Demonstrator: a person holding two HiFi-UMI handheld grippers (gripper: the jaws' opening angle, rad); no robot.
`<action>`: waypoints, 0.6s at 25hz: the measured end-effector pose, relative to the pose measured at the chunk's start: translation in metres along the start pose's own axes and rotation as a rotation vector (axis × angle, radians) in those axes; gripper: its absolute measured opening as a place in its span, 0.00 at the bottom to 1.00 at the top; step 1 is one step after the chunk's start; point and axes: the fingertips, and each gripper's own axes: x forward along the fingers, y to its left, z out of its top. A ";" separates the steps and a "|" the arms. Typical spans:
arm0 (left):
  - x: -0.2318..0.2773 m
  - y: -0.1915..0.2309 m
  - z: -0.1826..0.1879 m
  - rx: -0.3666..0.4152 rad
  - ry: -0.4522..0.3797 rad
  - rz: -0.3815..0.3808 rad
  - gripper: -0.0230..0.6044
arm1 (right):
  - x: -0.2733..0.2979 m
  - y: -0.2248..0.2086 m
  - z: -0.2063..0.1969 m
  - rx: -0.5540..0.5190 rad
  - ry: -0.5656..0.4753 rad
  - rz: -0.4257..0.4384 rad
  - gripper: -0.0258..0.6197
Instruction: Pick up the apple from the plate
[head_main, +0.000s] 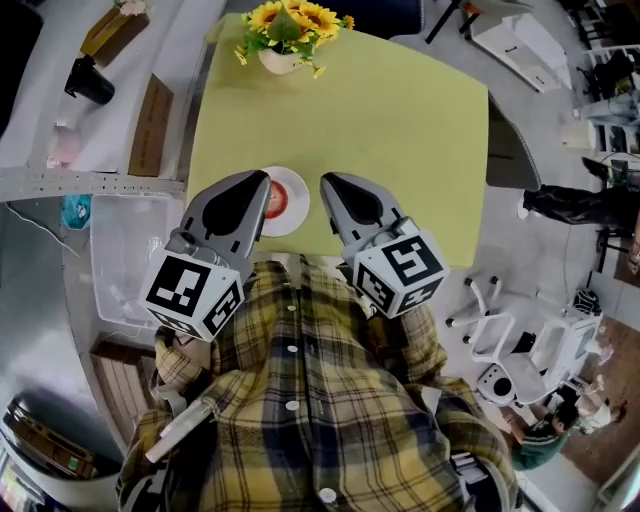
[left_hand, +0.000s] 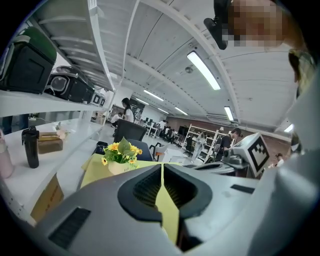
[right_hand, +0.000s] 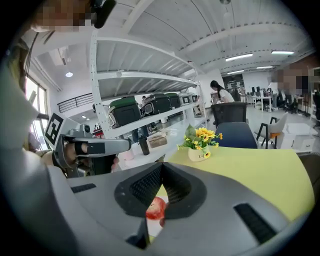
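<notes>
Jaws of the left gripper (head_main: 264, 178) and the right gripper (head_main: 326, 181) are shown closed tip to tip, with nothing held between them, above the near edge of a yellow-green table (head_main: 400, 120). A white plate (head_main: 296, 218) is seen on the table between the two grippers, partly covered by the left one. The red apple (head_main: 277, 199) is seen lying on the plate.

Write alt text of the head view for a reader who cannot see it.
The left gripper and right gripper, both shut, point toward a white plate holding a red apple on a yellow-green table. A pot of sunflowers stands at the table's far edge; the person's plaid shirt fills the foreground.
</notes>
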 end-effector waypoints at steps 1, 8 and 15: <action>0.002 0.002 -0.003 -0.007 0.003 0.003 0.05 | 0.002 -0.001 -0.001 -0.003 0.006 0.007 0.04; 0.015 0.007 -0.022 -0.027 0.033 -0.002 0.09 | 0.010 -0.007 -0.010 -0.007 0.036 0.042 0.04; 0.024 0.006 -0.041 -0.030 0.074 -0.021 0.18 | 0.016 -0.014 -0.020 0.007 0.056 0.051 0.04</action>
